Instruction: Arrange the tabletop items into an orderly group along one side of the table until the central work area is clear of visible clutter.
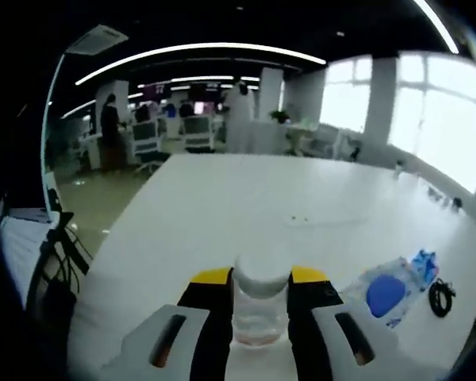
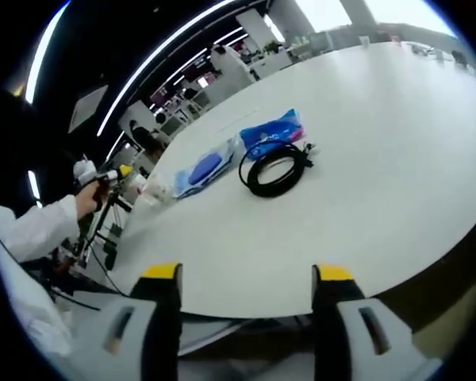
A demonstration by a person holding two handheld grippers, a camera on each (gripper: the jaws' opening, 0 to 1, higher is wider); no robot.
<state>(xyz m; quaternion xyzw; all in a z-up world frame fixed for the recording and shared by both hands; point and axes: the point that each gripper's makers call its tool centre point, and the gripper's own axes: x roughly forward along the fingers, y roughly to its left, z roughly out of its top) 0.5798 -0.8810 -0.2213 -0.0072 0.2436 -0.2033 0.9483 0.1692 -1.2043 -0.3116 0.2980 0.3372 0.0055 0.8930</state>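
Note:
A clear plastic cup stands on the white table between the yellow-tipped jaws of my left gripper, which is shut on its sides. To its right lie a clear bag with a blue item, a blue packet and a coiled black cable. My right gripper hangs open off the table's near edge with nothing between its jaws. Beyond it lie the black cable, the blue packet and the clear bag. The left gripper and the cup sit at the far left edge.
A hand and white sleeve hold the left gripper. Small objects sit at the table's far right edge. A stand with cables is off the table's left side. Office chairs and desks fill the background.

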